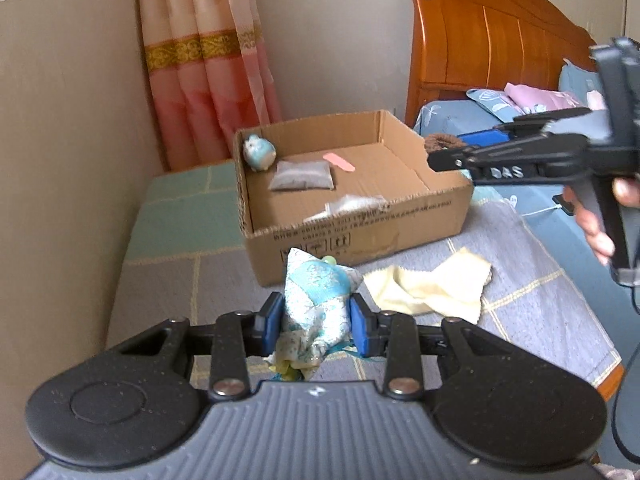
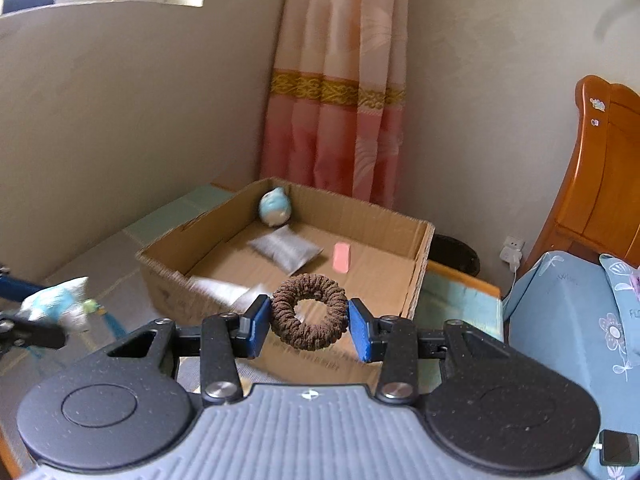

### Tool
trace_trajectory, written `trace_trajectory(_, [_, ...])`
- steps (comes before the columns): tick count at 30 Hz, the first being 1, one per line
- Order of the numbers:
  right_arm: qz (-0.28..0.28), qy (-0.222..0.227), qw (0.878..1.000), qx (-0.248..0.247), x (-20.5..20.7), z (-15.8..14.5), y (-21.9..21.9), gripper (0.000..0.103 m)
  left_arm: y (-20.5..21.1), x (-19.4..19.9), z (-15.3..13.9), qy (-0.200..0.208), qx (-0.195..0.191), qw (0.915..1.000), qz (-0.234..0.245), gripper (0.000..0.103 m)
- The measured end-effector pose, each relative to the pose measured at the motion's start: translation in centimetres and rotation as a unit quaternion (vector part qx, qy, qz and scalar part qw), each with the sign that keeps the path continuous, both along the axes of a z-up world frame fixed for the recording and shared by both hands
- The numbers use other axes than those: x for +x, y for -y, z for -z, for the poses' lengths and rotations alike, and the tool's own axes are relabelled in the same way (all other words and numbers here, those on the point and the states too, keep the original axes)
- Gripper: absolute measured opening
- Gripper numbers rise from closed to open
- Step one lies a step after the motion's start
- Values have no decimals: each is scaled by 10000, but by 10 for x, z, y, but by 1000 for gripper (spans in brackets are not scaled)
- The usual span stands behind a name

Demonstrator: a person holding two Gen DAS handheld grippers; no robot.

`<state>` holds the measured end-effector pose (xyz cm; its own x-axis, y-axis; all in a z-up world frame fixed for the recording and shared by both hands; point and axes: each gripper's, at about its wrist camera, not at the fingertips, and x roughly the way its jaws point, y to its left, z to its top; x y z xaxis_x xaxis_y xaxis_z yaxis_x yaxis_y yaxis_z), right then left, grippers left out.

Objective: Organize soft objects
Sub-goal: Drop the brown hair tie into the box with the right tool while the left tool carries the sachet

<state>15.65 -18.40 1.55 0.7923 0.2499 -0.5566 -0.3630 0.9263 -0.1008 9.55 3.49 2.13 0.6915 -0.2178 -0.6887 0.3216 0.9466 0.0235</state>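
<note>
My left gripper point(image 1: 316, 320) is shut on a blue-and-white fabric sachet point(image 1: 316, 300) and holds it above the blanket, just in front of the cardboard box point(image 1: 360, 224). My right gripper point(image 2: 308, 322) is shut on a brown scrunchie point(image 2: 309, 311) and holds it over the box's point(image 2: 160, 276) near right part. It also shows in the left wrist view point(image 1: 444, 152), over the box's right wall. In the box lie a blue plush toy point(image 2: 275, 207), a grey pouch point(image 2: 285, 251), a pink eraser-like piece point(image 2: 341, 257) and a whitish pouch point(image 2: 224, 290).
A pale yellow cloth point(image 1: 432, 284) lies on the checked blanket point(image 1: 168, 280) right of the sachet. A wooden bed point(image 1: 492, 48) with blue bedding stands on the right. A curtain point(image 1: 208, 64) and walls close off the back and left.
</note>
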Motion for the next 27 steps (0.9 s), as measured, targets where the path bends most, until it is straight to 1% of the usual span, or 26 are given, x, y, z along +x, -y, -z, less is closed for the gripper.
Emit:
trace_trajectory(3, [77,-35,10000,-1,20,-1,1,47,1,4,-4,63,45,10000,11,34])
trace_trajectory(8, [179,-106,9998,-8,50,7,0,48,0,12,-10,134,104,9999,-10,34])
trace_trajectory(9, [220,-96,9997,-7,54,9,0,57,1,14,-11,140,117,9998,-8,34])
trace_trajectory(10, [288,-63,9996,-21,59,12,0,76,1,17,-12,156,132,9998,-1,34])
trace_trajectory(11, [314,-102,9994,-51,64,16,1,86,2,18,-14,175,151,9997,8,34])
trace_trajectory(12, [346,-164,9992,-78,70,21,2,94,2,21,-16,205,170,9996,22,34])
trace_trajectory(15, [465,-337,9984,-15,73,29,7,95,4,26,-22,274,185,9994,96,34])
trace_trajectory(18, [614,-462,9970,106,66,31,12,102,8,35,-30,374,236,9988,208,34])
trace_trajectory(23, [625,-489,9961,384,37,23,16,103,19,53,-45,562,317,9972,388,34])
trace_trajectory(27, [632,-382,9961,479,15,15,16,103,35,73,-57,717,423,9950,554,34])
